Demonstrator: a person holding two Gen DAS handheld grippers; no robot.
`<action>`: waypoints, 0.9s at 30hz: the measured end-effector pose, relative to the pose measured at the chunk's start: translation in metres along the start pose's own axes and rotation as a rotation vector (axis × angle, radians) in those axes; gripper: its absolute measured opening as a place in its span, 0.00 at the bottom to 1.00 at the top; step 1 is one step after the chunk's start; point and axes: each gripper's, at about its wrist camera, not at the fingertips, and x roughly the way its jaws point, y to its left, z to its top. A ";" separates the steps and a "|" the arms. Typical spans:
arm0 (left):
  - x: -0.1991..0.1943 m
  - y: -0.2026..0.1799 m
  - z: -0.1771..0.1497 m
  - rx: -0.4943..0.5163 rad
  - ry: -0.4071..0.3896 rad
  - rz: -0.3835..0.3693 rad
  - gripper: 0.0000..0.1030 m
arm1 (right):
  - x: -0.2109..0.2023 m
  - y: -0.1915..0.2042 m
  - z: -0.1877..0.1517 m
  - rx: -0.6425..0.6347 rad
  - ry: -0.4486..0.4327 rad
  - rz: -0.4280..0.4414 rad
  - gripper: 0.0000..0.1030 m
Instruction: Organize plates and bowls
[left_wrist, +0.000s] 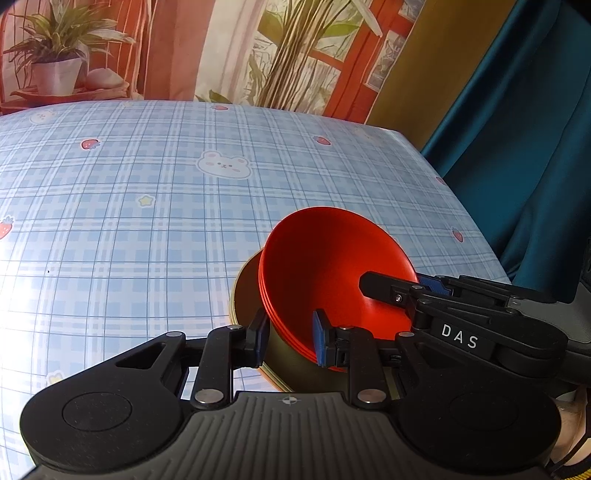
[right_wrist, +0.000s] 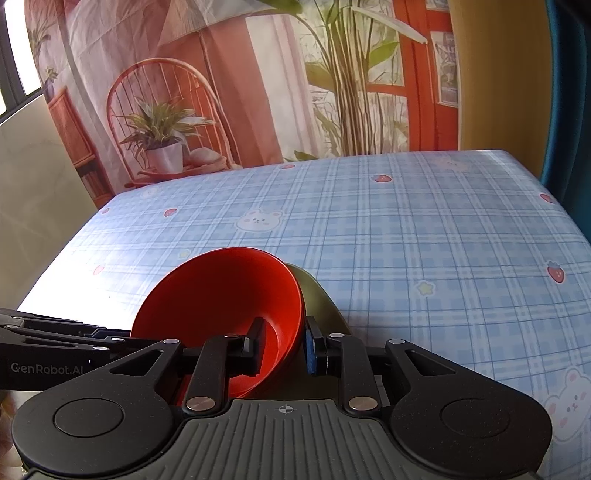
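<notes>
A: Red bowls (left_wrist: 332, 273), nested stack, tilted, sitting in an olive-green plate (left_wrist: 251, 295) at the near right part of the table (left_wrist: 147, 206). Left claw (left_wrist: 290, 339): state?

B: Left claw is clamped on the stack's near rim, one blue pad outside the bowl wall, the other inside. At least three rims are countable along the left edge of the stack.

A: Right claw (right_wrist: 284, 347)?

B: Same stack, opposite side. In the right wrist view its left finger sits inside the top red bowl (right_wrist: 221, 295) and its right finger outside the wall, so it is clamped on the rim too. The olive-green plate (right_wrist: 317, 295) shows behind and to the right of the bowls.

A: Cross-check from the left wrist view?

B: Right claw (left_wrist: 391, 291) enters from the right, one finger reaching over the rim into the bowl.

A: Surroundings?

B: Blue plaid tablecloth (right_wrist: 406, 229) with bear and strawberry prints. Behind it, a printed backdrop (right_wrist: 229, 92) showing a potted plant; a teal curtain (left_wrist: 517, 129) at right.
</notes>
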 end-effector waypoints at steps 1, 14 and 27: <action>0.000 0.001 0.000 0.000 -0.001 0.005 0.25 | 0.001 0.001 0.000 -0.003 0.000 0.000 0.20; 0.001 0.006 0.001 -0.017 -0.009 0.010 0.33 | 0.006 0.002 0.000 -0.014 0.002 0.005 0.21; -0.032 -0.003 0.010 0.020 -0.127 0.083 0.64 | -0.020 -0.003 0.012 0.002 -0.077 -0.019 0.46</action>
